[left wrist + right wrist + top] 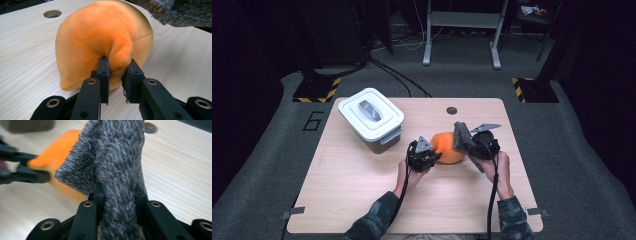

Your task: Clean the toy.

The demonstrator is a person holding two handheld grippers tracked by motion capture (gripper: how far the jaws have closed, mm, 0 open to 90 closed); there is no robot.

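An orange plush cushion (448, 148) lies on the wooden table (362, 185) near its middle. My left gripper (430, 151) is shut on a pinched fold of the orange plush (105, 40) at its left side, the fold squeezed between both pads. My right gripper (463, 140) is shut on a grey fuzzy cloth (117, 170), which stands up between its jaws. The grey cloth (460, 136) hangs just at the cushion's right edge. In the right gripper view the orange plush (57, 157) and the left gripper (39, 171) show behind the cloth at left.
A white lidded box (370, 117) with a grey handle stands at the table's back left. A round cable hole (451, 110) sits near the back edge. Bare tabletop lies in front of and left of the hands.
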